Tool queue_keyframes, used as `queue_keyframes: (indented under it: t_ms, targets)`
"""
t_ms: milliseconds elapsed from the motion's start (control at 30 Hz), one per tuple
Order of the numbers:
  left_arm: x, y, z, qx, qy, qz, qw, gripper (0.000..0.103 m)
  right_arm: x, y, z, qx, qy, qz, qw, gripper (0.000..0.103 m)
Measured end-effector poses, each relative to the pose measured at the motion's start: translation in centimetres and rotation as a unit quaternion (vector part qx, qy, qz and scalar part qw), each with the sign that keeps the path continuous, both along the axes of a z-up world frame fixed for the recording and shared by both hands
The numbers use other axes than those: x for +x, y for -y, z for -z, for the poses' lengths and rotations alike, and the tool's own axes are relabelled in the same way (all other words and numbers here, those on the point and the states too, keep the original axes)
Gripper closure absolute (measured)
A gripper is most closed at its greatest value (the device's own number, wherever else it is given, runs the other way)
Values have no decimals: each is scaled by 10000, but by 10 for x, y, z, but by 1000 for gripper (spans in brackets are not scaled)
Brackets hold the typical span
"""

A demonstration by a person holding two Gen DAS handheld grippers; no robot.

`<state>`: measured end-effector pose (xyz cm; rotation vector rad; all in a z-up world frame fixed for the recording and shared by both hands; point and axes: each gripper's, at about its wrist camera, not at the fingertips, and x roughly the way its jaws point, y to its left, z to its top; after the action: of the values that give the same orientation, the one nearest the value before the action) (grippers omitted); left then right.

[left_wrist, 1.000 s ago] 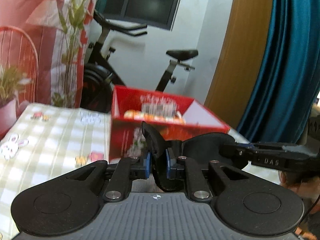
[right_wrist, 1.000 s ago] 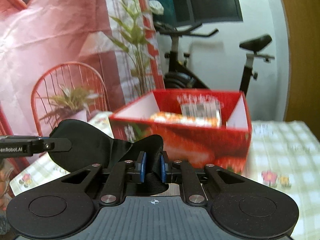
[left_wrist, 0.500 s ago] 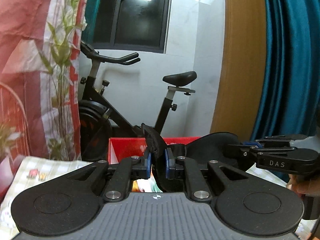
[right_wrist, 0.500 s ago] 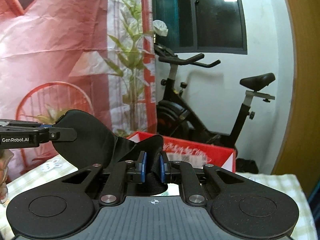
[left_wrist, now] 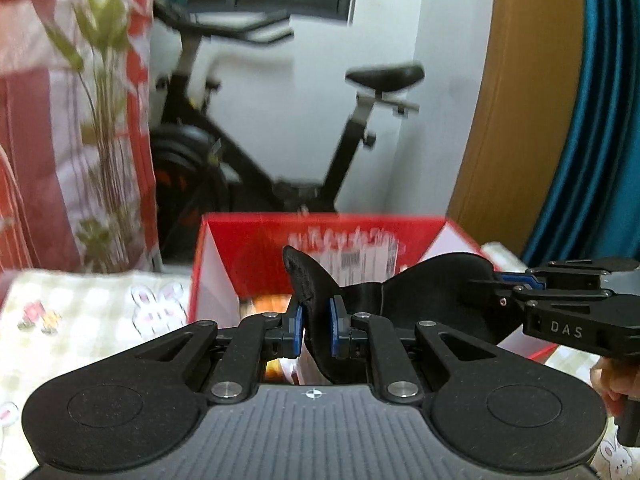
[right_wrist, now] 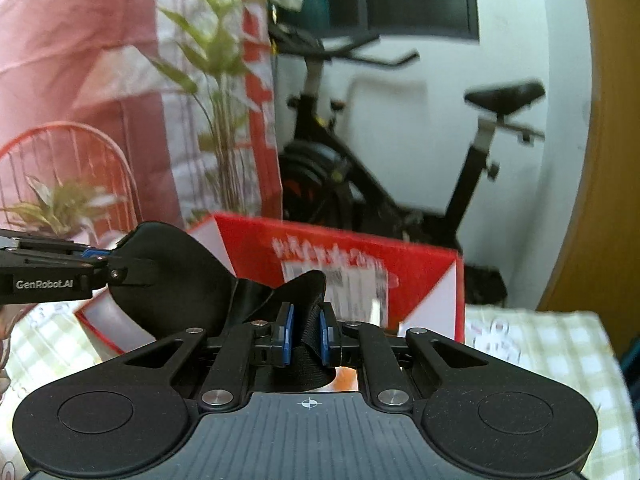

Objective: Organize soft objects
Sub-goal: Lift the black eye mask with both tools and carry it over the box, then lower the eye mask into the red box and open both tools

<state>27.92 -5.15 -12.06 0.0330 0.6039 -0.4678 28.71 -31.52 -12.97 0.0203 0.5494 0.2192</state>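
A black soft eye mask [left_wrist: 424, 284] hangs stretched between my two grippers, above the front of an open red box [left_wrist: 248, 248]. My left gripper [left_wrist: 316, 326] is shut on one end of the mask. My right gripper [right_wrist: 306, 334] is shut on the strap end of the mask [right_wrist: 180, 280]. In the left wrist view the right gripper [left_wrist: 504, 282] comes in from the right edge and pinches the mask's far lobe. In the right wrist view the left gripper [right_wrist: 96, 260] reaches in from the left. The red box [right_wrist: 420, 264] has a white label on its back wall, and an orange packet [left_wrist: 268, 304] lies inside.
The box stands on a checked tablecloth [left_wrist: 80, 320] printed with bunnies. Behind it are an exercise bike [left_wrist: 248, 152], a tall plant [right_wrist: 216, 80] and a red wire chair [right_wrist: 68, 168]. A teal curtain [left_wrist: 600, 120] hangs at the right.
Both grippers have carried the mask forward towards the red box. The views rose, then dipped again, and the box's inside now shows close below the mask. Both grips are unchanged.
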Motion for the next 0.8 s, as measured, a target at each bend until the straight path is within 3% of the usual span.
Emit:
queue_keyframes:
  t_ms: [200, 533, 800]
  targets:
    - [9, 4, 21, 222, -353, 135, 9990, 89, 14, -1, 33, -154, -564, 15, 9983, 91]
    - [16, 3, 27, 325, -507, 161, 9981, 89, 18, 2, 39, -148, -725, 90, 9972, 90]
    - [9, 7, 18, 456, -397, 176, 9980, 82, 13, 0, 34, -300, -652, 160, 9973, 81]
